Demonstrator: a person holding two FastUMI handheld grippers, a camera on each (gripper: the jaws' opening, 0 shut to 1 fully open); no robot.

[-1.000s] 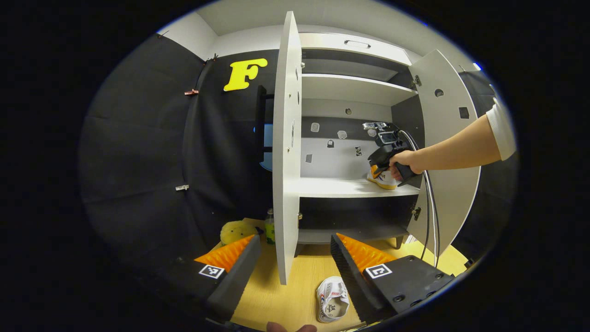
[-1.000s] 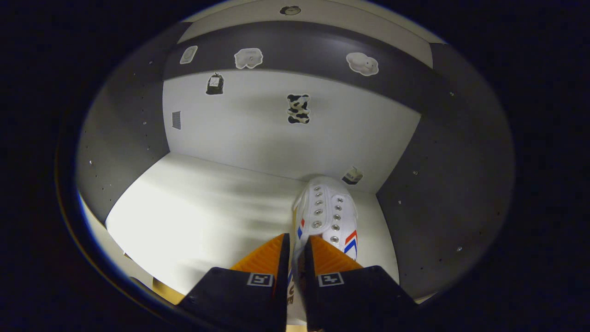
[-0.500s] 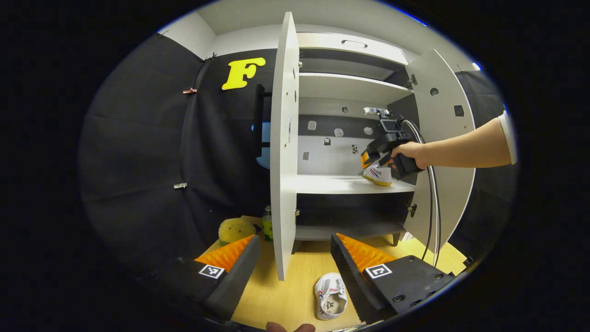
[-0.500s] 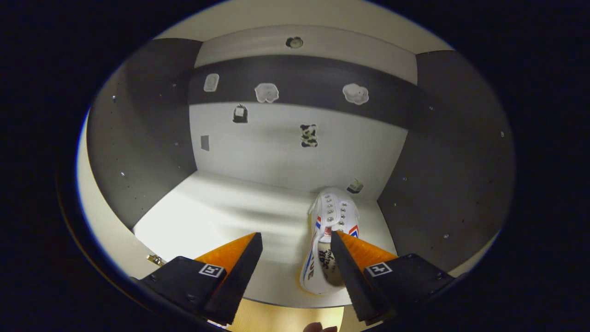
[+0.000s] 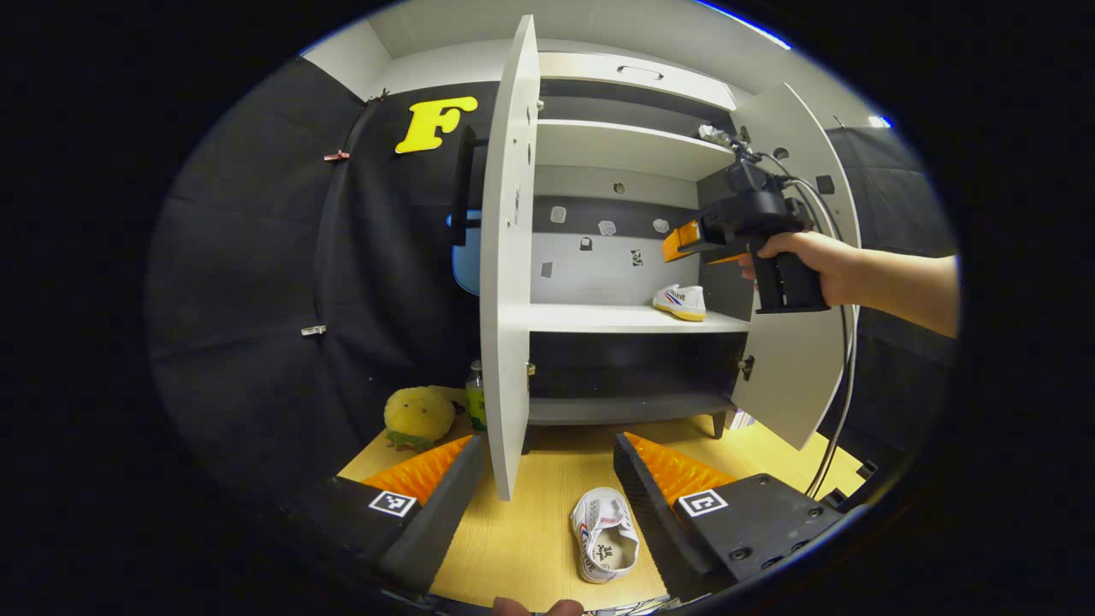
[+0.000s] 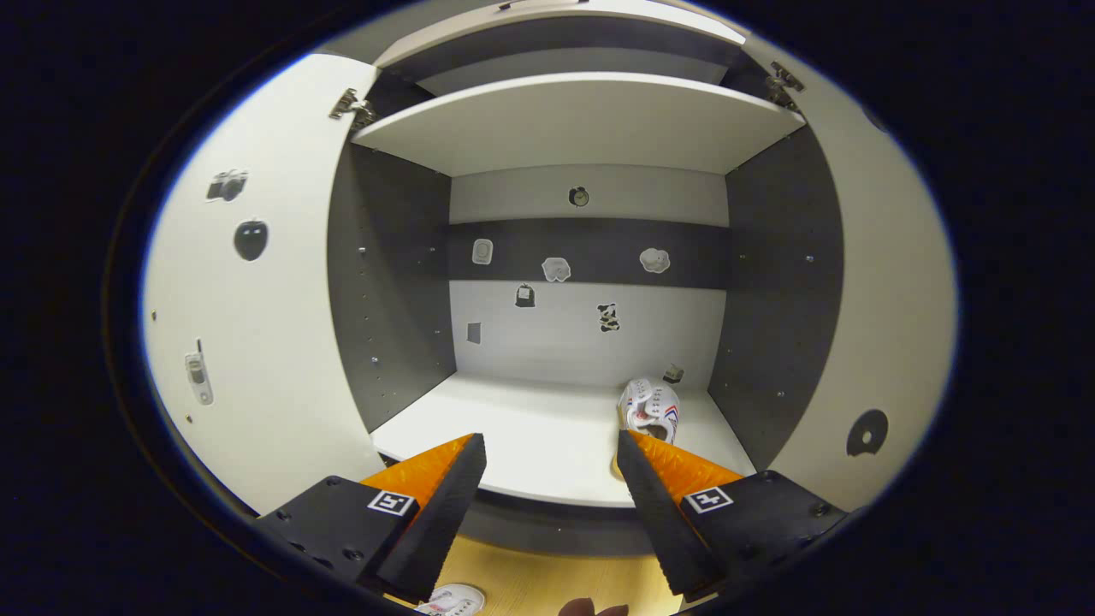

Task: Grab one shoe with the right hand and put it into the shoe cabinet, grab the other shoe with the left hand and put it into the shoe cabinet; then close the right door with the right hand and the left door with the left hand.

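My right gripper (image 6: pixel 547 479) hangs released and empty in front of the cabinet (image 5: pixel 629 147), level with the middle shelf (image 6: pixel 530 436). One shoe (image 6: pixel 650 404) sits at that shelf's right end. My left gripper (image 5: pixel 547 488) is spread wide above the other shoe (image 5: pixel 605 546) on the floor (image 5: pixel 530 547). Both doors stand open.
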